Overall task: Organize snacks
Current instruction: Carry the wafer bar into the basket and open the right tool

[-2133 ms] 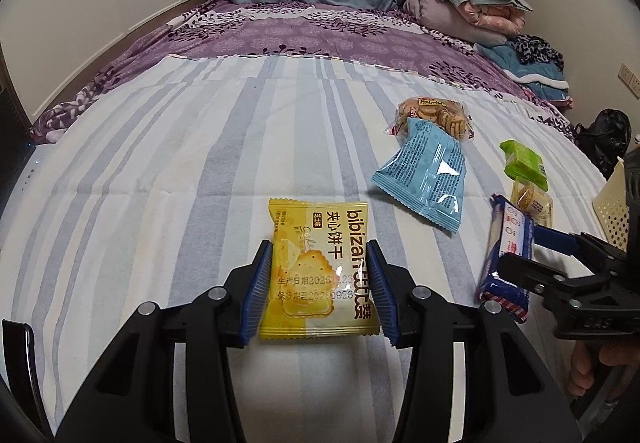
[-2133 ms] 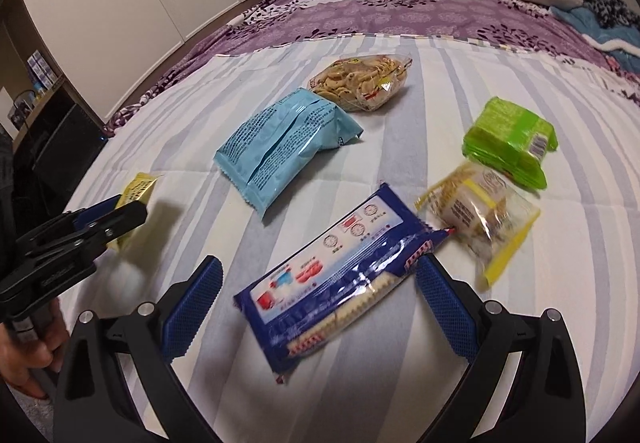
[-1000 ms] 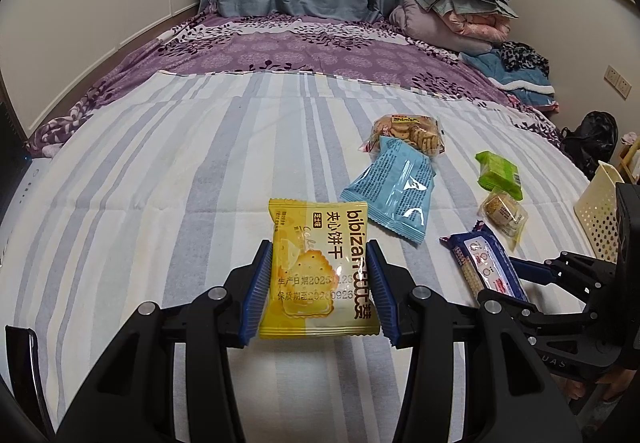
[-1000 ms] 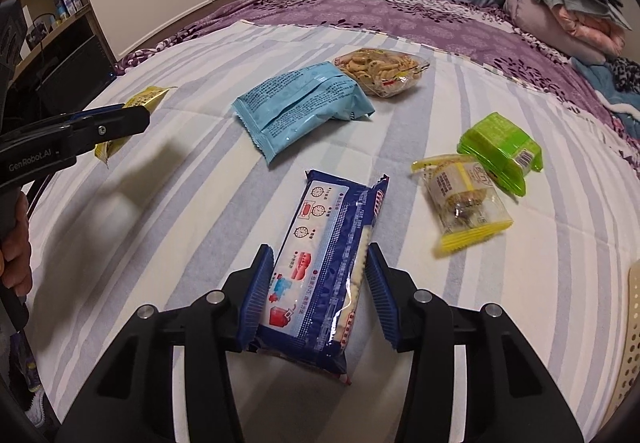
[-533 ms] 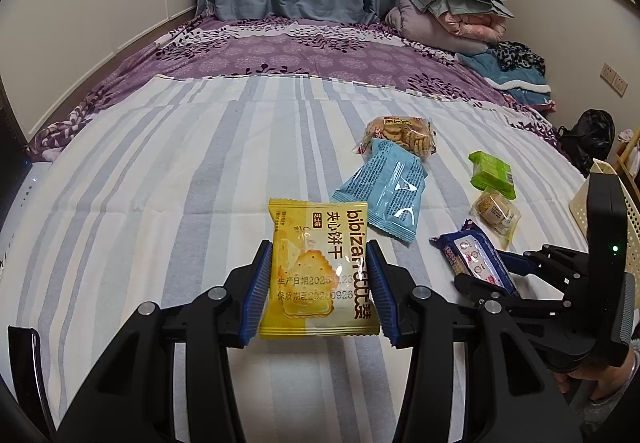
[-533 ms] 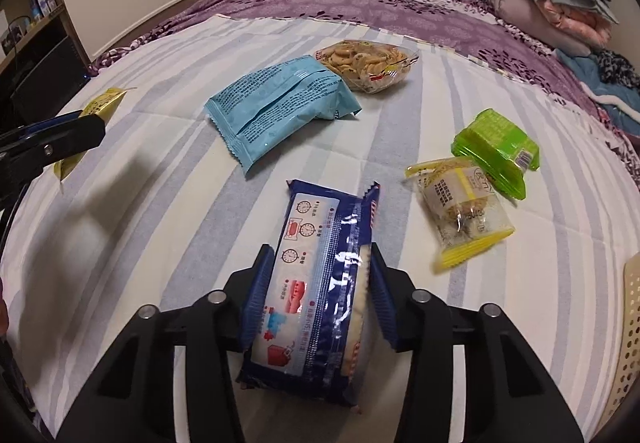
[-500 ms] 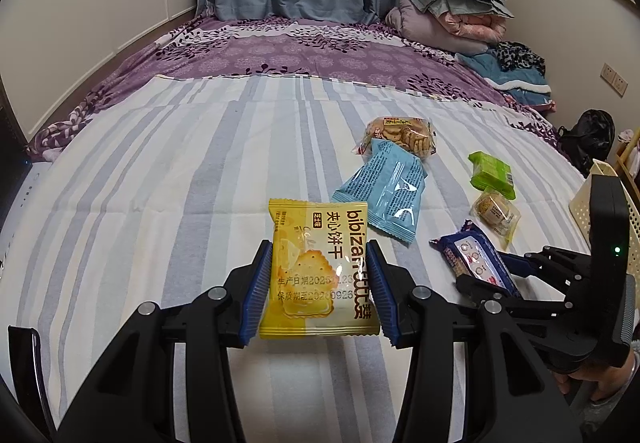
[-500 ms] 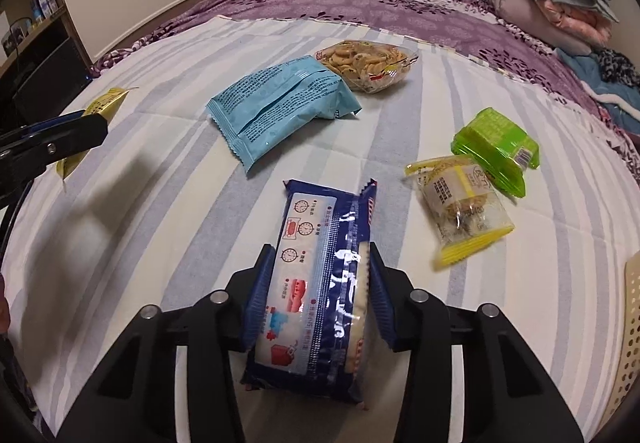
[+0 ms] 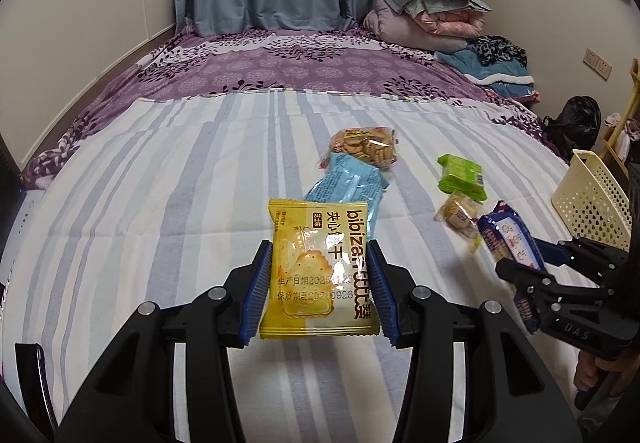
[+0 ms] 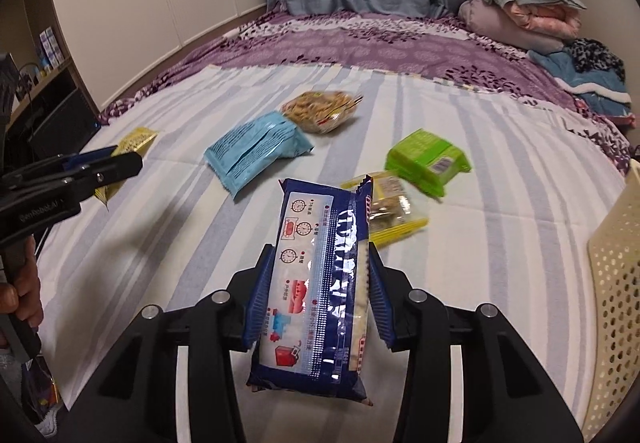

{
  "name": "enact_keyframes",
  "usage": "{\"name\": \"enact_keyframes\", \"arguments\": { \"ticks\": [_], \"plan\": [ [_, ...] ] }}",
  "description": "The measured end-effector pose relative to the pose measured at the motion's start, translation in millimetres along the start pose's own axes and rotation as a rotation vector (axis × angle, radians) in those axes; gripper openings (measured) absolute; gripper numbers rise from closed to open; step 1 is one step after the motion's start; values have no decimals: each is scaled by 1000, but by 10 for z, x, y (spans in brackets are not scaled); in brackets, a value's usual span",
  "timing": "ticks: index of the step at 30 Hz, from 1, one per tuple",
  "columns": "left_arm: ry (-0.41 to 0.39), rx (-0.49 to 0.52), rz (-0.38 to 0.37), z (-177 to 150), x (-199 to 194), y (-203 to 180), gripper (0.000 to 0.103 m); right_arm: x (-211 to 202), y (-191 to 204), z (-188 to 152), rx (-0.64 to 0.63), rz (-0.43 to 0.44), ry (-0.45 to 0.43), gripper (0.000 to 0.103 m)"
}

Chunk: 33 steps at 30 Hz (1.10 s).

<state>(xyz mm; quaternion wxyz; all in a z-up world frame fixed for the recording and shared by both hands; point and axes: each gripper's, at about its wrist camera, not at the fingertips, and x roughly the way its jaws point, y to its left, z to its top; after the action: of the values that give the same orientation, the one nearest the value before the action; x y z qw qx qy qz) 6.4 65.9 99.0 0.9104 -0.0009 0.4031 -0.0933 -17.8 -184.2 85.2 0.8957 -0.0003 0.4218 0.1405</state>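
Yellow cracker pack [image 9: 318, 267] is clamped in our left gripper [image 9: 318, 293], clear of the bed [image 9: 168, 187]. Right gripper [image 10: 318, 295] jaws just closed and now grip the blue biscuit pack [image 10: 316, 287], also lifted. Light-blue bag [image 10: 256, 151], green pack [image 10: 426, 157] and cookie bag [image 10: 320, 109] lie on the bed; basket [image 10: 616, 283] at right.

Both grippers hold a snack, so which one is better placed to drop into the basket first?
Right gripper: its blue packet hangs beside the cream basket; the left gripper is farther off.
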Motion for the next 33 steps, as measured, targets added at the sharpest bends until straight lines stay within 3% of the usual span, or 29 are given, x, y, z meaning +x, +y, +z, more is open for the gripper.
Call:
{"name": "enact_keyframes", "arguments": {
  "ticks": [16, 33],
  "plan": [
    [-26, 103, -68, 156, -114, -654, 48, -864, -828, -87, 149, -97, -176, 44],
    [-41, 224, -148, 261, -134, -1447, 48, -1621, -1865, -463, 331, -307, -302, 44]
  ]
}}
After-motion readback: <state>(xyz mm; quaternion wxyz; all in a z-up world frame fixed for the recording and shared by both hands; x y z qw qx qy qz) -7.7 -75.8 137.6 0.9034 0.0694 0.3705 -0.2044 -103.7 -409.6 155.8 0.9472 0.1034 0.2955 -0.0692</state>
